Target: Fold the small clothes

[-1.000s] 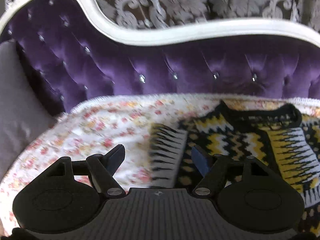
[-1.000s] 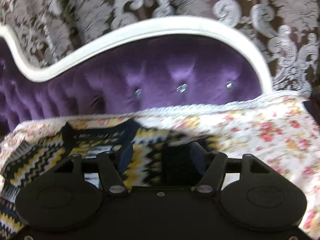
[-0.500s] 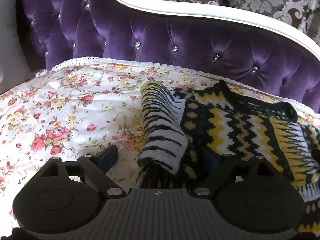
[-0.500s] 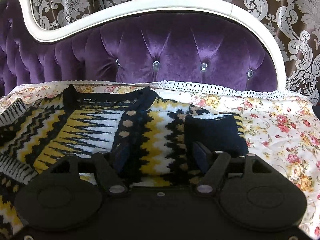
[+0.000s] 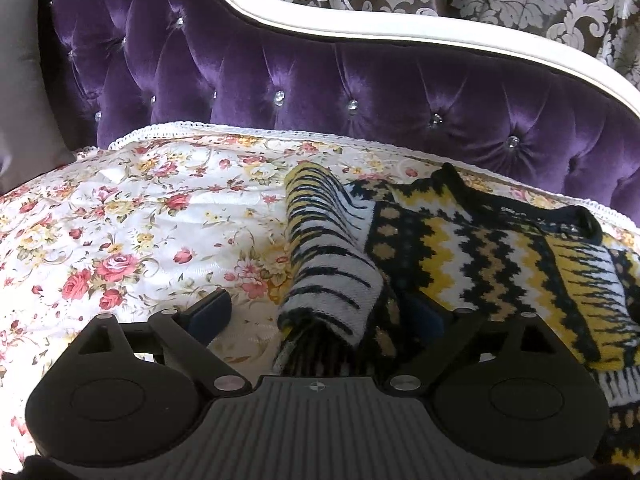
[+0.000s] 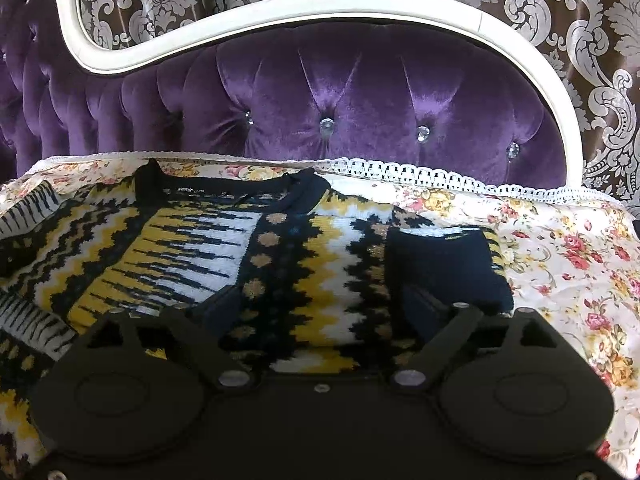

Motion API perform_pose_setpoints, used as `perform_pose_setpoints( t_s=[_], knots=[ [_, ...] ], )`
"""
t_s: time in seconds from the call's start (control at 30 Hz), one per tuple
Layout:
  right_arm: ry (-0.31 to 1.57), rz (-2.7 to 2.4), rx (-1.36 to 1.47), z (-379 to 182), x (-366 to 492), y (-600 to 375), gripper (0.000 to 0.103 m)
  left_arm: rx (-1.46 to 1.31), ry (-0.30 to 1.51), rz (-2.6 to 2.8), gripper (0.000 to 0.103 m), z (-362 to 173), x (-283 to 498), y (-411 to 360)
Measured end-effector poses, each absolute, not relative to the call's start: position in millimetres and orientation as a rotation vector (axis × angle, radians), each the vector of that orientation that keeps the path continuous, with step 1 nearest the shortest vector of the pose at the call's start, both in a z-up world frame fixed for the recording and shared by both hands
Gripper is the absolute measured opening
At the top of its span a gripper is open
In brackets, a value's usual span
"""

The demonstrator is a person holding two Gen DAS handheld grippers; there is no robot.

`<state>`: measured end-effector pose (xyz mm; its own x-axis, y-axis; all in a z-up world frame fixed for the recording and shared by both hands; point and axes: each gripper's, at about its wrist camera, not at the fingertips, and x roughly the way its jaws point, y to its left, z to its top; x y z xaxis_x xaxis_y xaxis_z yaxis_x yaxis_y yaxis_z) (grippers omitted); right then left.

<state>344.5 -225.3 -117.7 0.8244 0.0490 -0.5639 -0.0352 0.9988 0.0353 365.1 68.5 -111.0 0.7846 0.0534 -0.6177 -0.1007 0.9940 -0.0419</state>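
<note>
A yellow, black and white zigzag knit sweater (image 5: 480,256) lies flat on the floral bed cover (image 5: 140,220), collar toward the headboard. Its striped left sleeve (image 5: 328,256) is folded inward, and the sleeve's end rests between the jaws of my left gripper (image 5: 320,316). Those jaws are opening, and neither pad presses on the sleeve. In the right wrist view the sweater (image 6: 312,264) carries a dark navy cuff (image 6: 444,264) folded onto its right side. My right gripper (image 6: 324,308) hovers low over the knit, jaws opening, with flat fabric lying between them and nothing pinched.
A purple tufted headboard (image 5: 360,80) with a white curved frame (image 6: 360,4) rises right behind the cover's lace edge (image 6: 440,172). A grey pillow (image 5: 24,80) leans at the far left. Bare floral cover lies left of the sweater and to its right (image 6: 568,264).
Both grippers have sunk toward the bed and their jaws have spread wider. The left sleeve and the right cuff now lie folded on the sweater, free of the pads.
</note>
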Motion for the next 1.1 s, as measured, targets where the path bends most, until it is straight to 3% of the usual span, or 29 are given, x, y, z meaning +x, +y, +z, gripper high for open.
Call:
perform_pose_setpoints(
  t_s=[0.63,1.1],
  knots=[
    [0.577,0.041,0.016,-120.4,342.0,-225.2,0.088,-0.117,0.697,0.086,0.095,-102.4,355.9,75.5],
    [0.587,0.042,0.007,-120.3,343.3,-224.0,0.089,-0.059,0.770,0.081,0.095,-99.6,240.6,112.7]
  ],
)
